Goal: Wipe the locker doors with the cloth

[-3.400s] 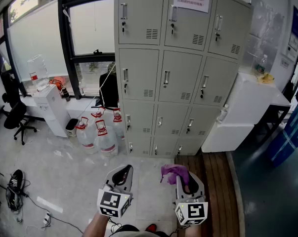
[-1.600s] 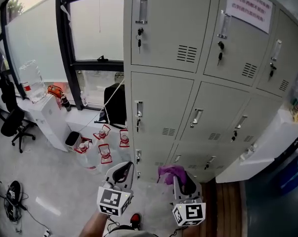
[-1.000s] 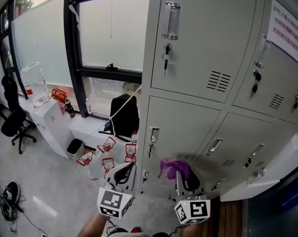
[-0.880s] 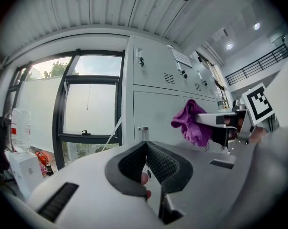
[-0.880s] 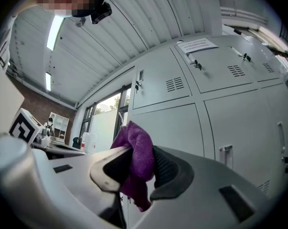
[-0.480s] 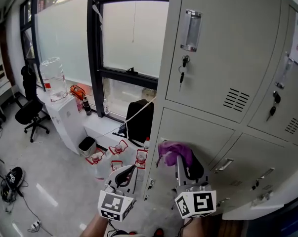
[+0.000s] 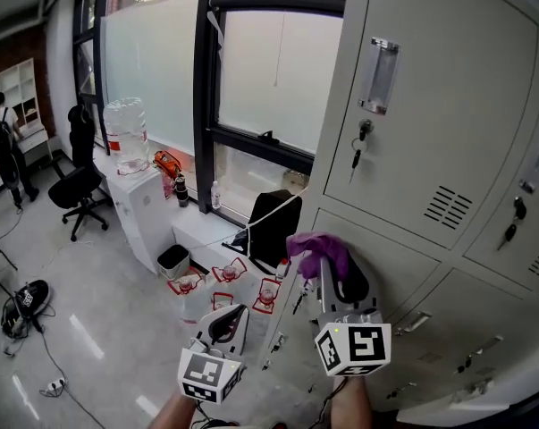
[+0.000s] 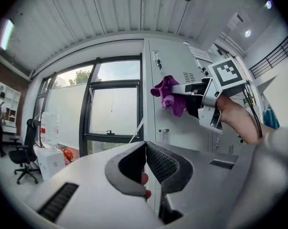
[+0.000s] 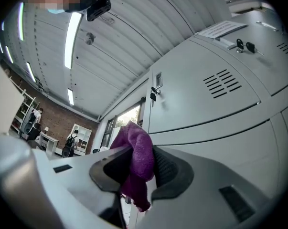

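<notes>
Cloth [image 7: 321,249]: purple, pinched in the right gripper [image 7: 330,273], at 7 o'clock from the top door [image 7: 434,96].
Left gripper [image 7: 225,320]: jaws pressed together, empty, at 8 o'clock from the cloth.
Change: the lockers had drawn close and the cloth had risen.
Meaning: approach seemingly done; no touch on a door showed, so wiping probably not begun.

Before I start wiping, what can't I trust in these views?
- Contact between the purple cloth and the grey metal locker door: head view gives no depth.
- Lower locker doors: head view, behind the right hand-held gripper and cut by the bottom edge.
- White paper notice: right gripper view, print too small.
</notes>
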`<state>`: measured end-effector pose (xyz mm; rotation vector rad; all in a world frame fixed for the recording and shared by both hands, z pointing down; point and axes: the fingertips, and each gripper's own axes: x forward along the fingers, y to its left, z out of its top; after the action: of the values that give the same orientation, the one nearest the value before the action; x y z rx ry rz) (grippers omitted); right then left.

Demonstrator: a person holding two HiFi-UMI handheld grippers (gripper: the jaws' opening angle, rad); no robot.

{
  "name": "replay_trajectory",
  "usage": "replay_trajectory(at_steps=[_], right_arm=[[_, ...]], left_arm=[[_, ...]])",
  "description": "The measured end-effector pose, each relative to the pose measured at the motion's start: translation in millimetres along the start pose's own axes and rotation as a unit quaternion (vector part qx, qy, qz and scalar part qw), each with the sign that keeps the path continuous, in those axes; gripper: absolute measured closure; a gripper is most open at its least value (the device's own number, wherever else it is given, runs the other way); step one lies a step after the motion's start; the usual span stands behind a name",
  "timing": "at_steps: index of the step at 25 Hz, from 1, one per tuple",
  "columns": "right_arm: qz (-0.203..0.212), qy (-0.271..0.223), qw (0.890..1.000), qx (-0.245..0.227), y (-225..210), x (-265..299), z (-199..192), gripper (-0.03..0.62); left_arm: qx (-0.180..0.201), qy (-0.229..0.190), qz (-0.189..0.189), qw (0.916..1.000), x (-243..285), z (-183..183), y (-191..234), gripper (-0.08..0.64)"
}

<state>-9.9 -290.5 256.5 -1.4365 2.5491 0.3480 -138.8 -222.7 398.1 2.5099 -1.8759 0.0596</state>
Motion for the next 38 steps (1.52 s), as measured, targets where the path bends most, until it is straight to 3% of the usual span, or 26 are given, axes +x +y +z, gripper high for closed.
replay_trajectory(at_steps=[15, 29, 38], right_arm=[[-0.039, 0.036, 0.999, -0.005, -8, 40, -13, 0.469], [-0.076, 0.045, 0.996, -0.017, -32, 18, -14, 0.469], [-0.115, 0.047, 0.992, -0.03, -65, -11, -8, 0.466]], left_arm=[[-0.013, 0.008, 0.024, 0.9996, -15, -11, 18, 0.537], [-0.012, 0.006, -0.004, 0.9999, -9, -10, 3, 0.537], [-0.008, 0.009, -0.042, 0.999, 6, -12, -21, 0.537]])
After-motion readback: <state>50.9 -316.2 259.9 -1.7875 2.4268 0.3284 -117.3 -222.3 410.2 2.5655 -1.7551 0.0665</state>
